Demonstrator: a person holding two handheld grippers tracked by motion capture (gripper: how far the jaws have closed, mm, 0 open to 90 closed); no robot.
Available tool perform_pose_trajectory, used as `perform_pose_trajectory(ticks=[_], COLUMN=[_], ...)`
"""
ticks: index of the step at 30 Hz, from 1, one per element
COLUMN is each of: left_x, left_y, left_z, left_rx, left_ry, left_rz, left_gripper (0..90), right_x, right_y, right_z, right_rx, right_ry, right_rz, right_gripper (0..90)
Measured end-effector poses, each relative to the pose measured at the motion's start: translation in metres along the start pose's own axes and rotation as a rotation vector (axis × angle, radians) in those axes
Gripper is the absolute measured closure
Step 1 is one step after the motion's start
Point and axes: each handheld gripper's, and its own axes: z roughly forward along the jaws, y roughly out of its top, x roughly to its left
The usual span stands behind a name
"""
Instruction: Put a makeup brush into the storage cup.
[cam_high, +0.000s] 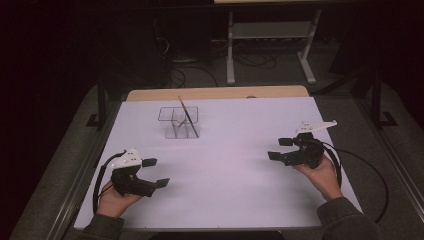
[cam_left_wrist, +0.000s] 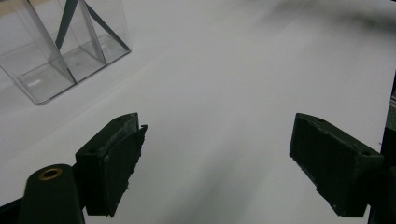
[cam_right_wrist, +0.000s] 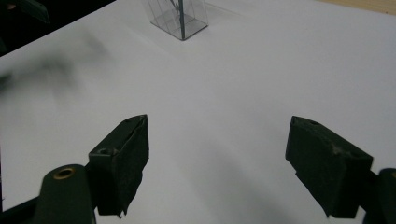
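High view: I hold my left tongs (cam_high: 156, 173) near the front left corner of the white-topped table (cam_high: 235, 190), jaws spread wide with nothing between them, pointing toward the right. My right tongs (cam_high: 281, 149) sit over the right side of the table, also spread wide and empty, jaws pointing left, a black cable looping from them off the table's edge. Between and beyond the two, toward the far edge, stands a small clear plastic box with inner dividers (cam_high: 180, 122), upright, and a thin dark stick (cam_high: 186, 114) leans slantwise inside it, its upper end rising above the rim. Both tongs are well apart from the box. A strip of pale wood shows along the table's far edge, and a white metal frame stands on the floor behind.

Left gripper view: my left tongs (cam_left_wrist: 217, 154) gape wide over bare white tabletop, the black pads (cam_left_wrist: 119, 163) clear of everything. The clear plastic box (cam_left_wrist: 51, 70) sits at the upper left, ahead and off to the side of the jaws, its see-through walls and partitions plain, the dark stick (cam_left_wrist: 67, 18) slanting down inside it.

Right gripper view: my right tongs (cam_right_wrist: 217, 158) are likewise wide, gripping nothing, over the white surface. The clear box (cam_right_wrist: 180, 18) stands far ahead at the top of the frame, left of centre, the stick (cam_right_wrist: 181, 21) inside it.
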Motion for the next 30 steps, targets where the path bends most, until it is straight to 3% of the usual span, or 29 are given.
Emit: perform_pose_trajectory(ticks=[30], left_x=[0.002], left_y=[-0.003], left_z=[-0.001], left_rx=[0.0], left_ry=[0.015], left_rz=[-0.013], left_gripper=[16.1], right_x=[0.004], right_y=[-0.02], right_z=[-0.014], right_rx=[-0.003], right_ry=[-0.011], right_rz=[0.011], right_gripper=[19.6])
